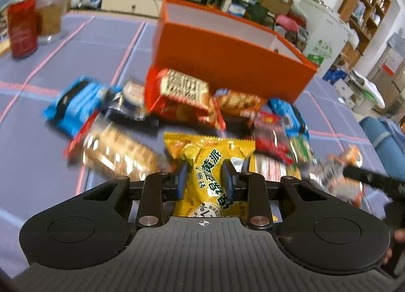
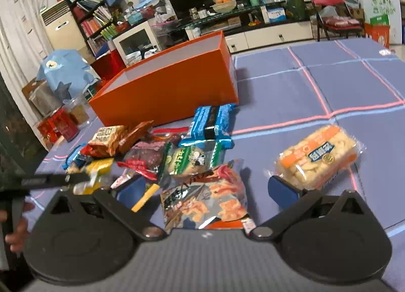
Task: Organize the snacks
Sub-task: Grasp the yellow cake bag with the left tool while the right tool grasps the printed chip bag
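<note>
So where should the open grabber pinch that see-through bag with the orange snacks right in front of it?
Probably across the middle of the clear snack bag, coming straight down from above. It lies flat on the tablecloth between the right gripper's wide-open fingers, so closing in from its two long sides should bunch the soft, puffy wrapper. The crimped ends look thin and slippery.

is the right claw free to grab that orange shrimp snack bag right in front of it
Probably yes: the right claw is open and empty, and the shrimp bag lies flat between its fingers with nothing on top.
</note>
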`<action>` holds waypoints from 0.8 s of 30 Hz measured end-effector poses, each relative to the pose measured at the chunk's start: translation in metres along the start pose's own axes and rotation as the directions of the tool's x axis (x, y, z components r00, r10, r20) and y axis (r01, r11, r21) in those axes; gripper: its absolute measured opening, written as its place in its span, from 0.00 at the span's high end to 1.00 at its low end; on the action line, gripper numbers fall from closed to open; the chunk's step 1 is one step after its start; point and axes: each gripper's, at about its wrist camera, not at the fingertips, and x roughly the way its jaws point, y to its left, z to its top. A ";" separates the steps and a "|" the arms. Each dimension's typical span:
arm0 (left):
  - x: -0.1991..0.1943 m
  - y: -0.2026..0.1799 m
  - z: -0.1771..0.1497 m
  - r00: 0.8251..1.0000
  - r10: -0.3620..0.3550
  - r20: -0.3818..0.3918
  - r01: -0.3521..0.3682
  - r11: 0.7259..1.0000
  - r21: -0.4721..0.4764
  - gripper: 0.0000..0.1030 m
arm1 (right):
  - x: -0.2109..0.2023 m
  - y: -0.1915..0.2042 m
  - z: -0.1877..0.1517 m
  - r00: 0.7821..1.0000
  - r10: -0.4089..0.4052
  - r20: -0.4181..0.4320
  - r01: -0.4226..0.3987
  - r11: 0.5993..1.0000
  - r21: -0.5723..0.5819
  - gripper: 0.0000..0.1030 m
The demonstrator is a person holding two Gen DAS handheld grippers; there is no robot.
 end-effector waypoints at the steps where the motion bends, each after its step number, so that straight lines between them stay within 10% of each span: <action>1: -0.005 0.003 -0.006 1.000 -0.004 -0.014 0.004 1.000 -0.005 1.00 | 0.000 0.000 0.000 1.000 0.005 -0.001 -0.005 1.000 -0.002 0.01; 8: -0.028 0.010 -0.024 1.000 -0.005 -0.003 0.005 1.000 -0.015 0.92 | -0.002 0.003 -0.001 1.000 -0.008 0.010 0.008 1.000 -0.030 0.01; 10: -0.040 0.004 -0.025 0.998 -0.036 0.043 0.037 0.999 -0.003 0.72 | -0.011 0.003 -0.003 0.999 -0.020 0.029 0.021 0.999 -0.038 0.01; 12: -0.047 -0.005 -0.026 0.997 -0.022 0.073 0.020 0.999 0.032 0.29 | -0.023 0.007 -0.007 0.998 -0.017 0.063 0.022 0.997 -0.079 0.01; 18: -0.018 -0.022 -0.031 0.998 0.054 0.031 -0.058 0.988 0.140 0.54 | -0.011 0.025 -0.016 1.000 0.004 0.016 -0.001 0.980 -0.198 0.01; 24: 0.002 -0.030 -0.045 0.993 0.115 0.017 -0.116 0.972 0.206 0.54 | 0.015 0.038 -0.024 0.995 -0.098 -0.031 0.084 0.952 -0.293 0.01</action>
